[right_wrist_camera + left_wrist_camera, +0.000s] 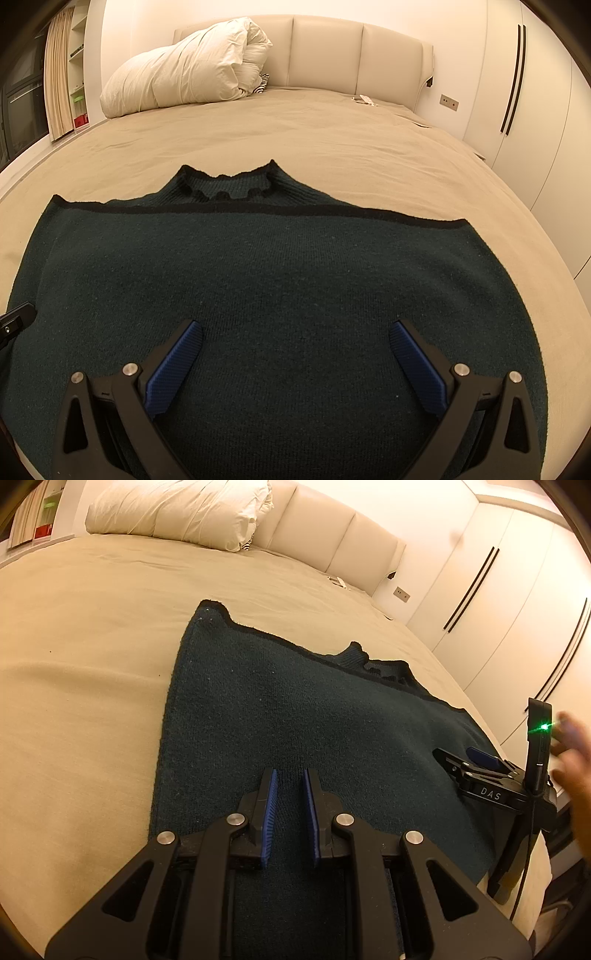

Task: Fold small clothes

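A dark green knitted sweater (280, 280) with a black trim lies flat on the beige bed, folded across, its scalloped collar (229, 188) at the far side. My right gripper (295, 332) is wide open just above the sweater's near part, holding nothing. My left gripper (290, 775) hovers over the sweater (280, 709) near its left part, jaws slightly apart with a narrow gap and nothing between them. The right gripper (476, 760) shows at the right of the left wrist view, held by a hand (572, 760). The left gripper's tip (14, 319) shows at the left edge.
The bed (332, 140) stretches far behind the sweater. A bundled white duvet (192, 70) lies at the padded headboard (325, 51). A small white object (365, 99) lies near the headboard. White wardrobe doors (532, 110) stand to the right, shelves (77, 74) to the left.
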